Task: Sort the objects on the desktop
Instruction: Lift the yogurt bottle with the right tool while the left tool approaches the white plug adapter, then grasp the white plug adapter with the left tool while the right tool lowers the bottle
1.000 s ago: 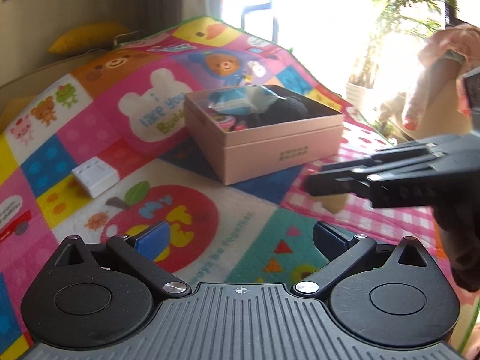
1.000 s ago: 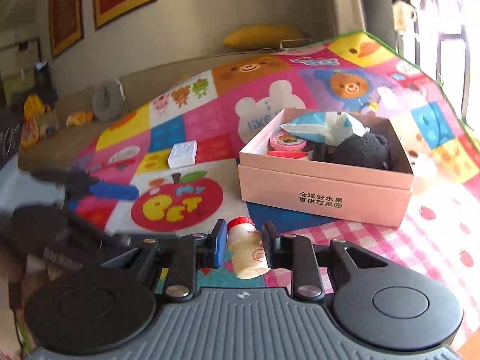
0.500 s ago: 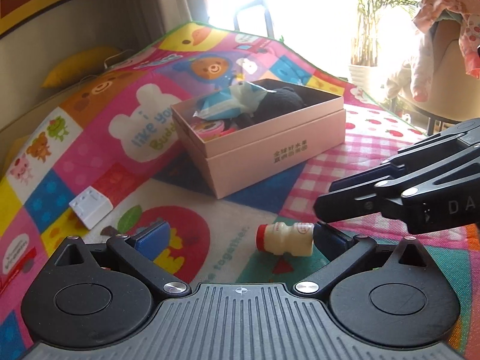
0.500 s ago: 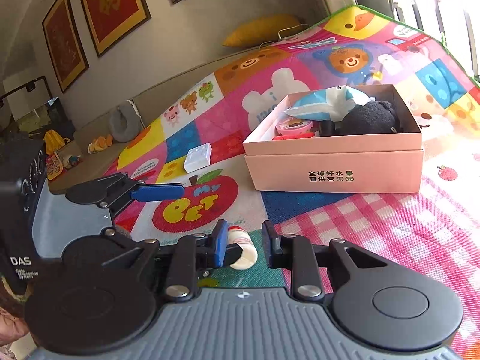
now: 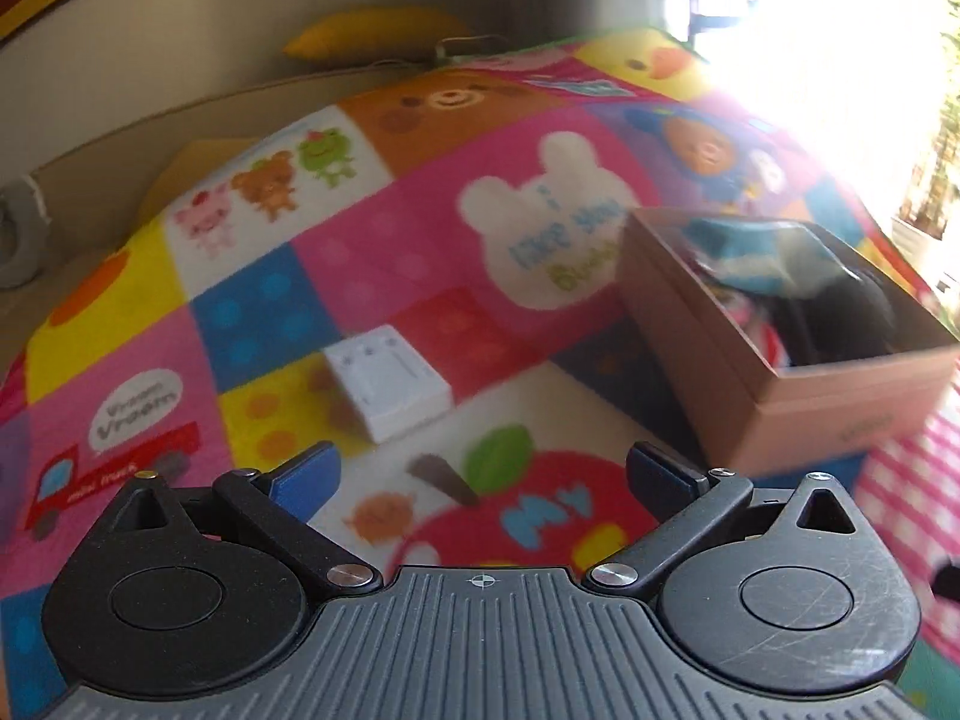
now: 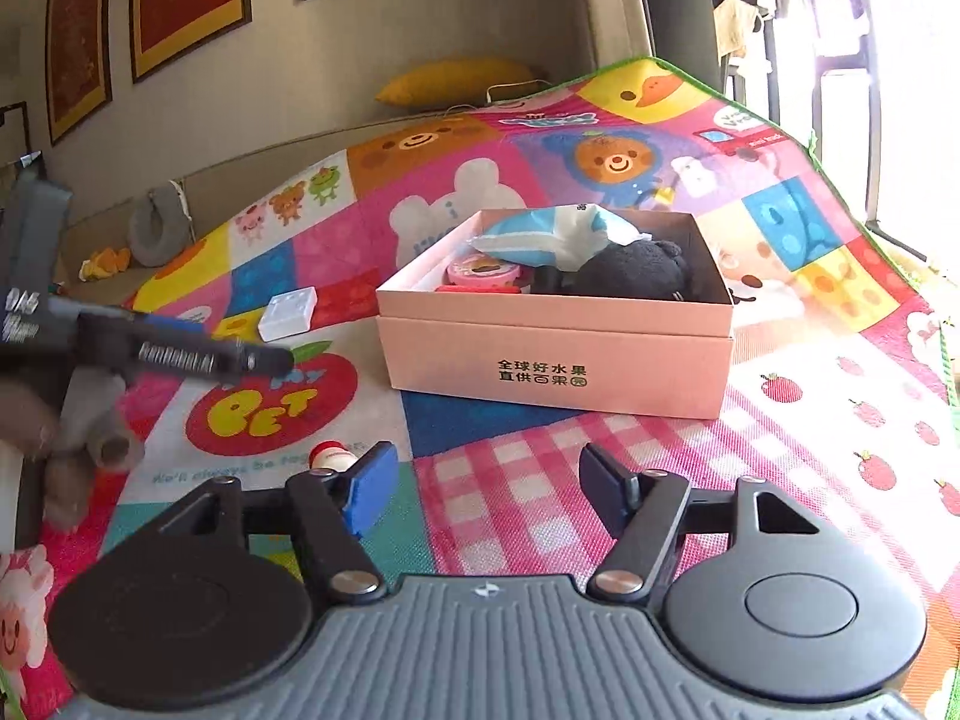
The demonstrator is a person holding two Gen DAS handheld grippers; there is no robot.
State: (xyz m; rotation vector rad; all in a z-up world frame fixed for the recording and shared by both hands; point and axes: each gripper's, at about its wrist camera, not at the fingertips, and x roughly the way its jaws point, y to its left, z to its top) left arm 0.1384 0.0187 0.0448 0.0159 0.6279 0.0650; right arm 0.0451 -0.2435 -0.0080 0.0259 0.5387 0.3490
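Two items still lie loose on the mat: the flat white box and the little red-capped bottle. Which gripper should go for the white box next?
Probably left. The left gripper is open and faces the flat white box directly. The right gripper, also open, sits beside the small red-capped bottle, farther from that box.

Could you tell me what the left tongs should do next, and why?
Probably ease the left tongs forward and down onto the small white box. They are open and empty, and the box lies loose on the mat just ahead, slightly left, outside the pink box where other items already sit. The right tongs are also open, with the little bottle just past the left fingertip.
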